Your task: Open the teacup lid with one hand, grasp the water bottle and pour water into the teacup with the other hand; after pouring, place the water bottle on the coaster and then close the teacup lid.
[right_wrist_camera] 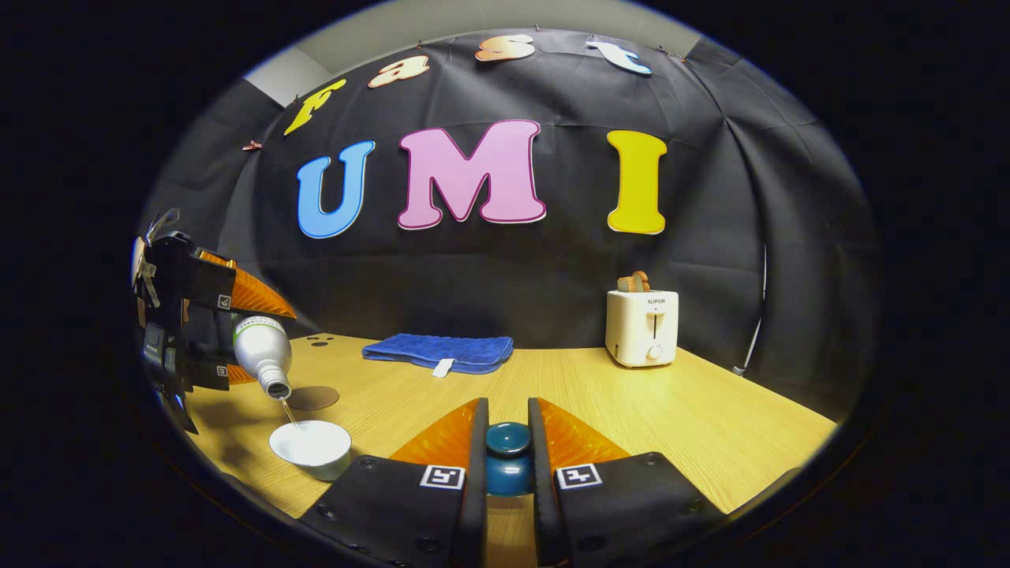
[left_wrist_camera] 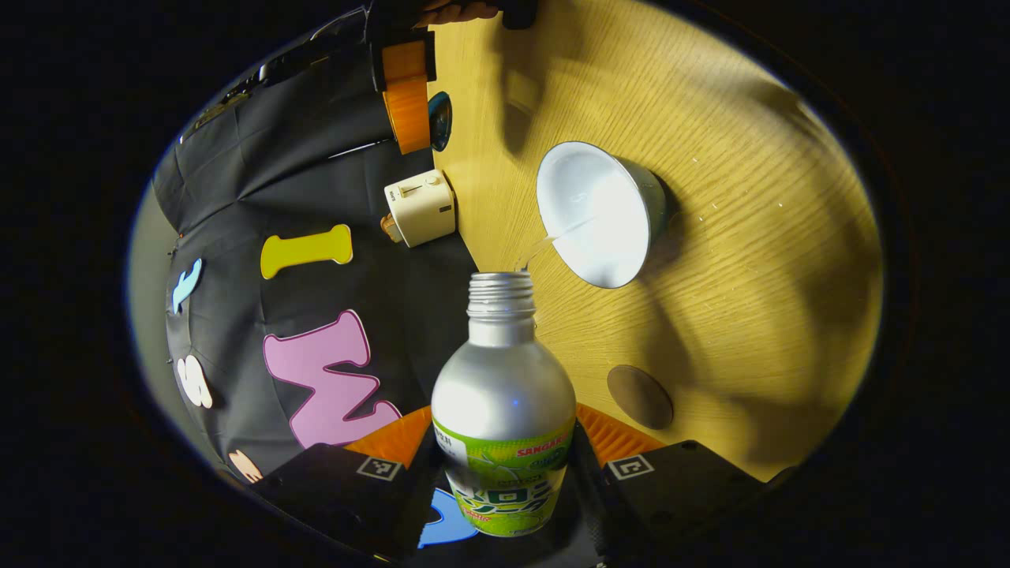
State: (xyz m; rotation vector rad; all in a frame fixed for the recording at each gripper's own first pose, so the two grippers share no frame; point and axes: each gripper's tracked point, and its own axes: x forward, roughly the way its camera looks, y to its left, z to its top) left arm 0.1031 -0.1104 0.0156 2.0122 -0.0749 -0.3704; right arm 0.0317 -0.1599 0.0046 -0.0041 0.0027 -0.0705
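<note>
Cloth-walled booth, table [right_wrist_camera: 631, 410], toaster [right_wrist_camera: 641, 327]

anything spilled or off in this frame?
Nothing stands out. The water bottle, clamped in the left gripper, is tipped and its thin stream lands inside the teacup. The right gripper holds the lid clear. The coaster lies bare. A few specks near the cup could be droplets; too small to tell.

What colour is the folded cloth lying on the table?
The cloth is dark blue, with a small white tag at its front edge. It shows best in the right gripper view.
</note>
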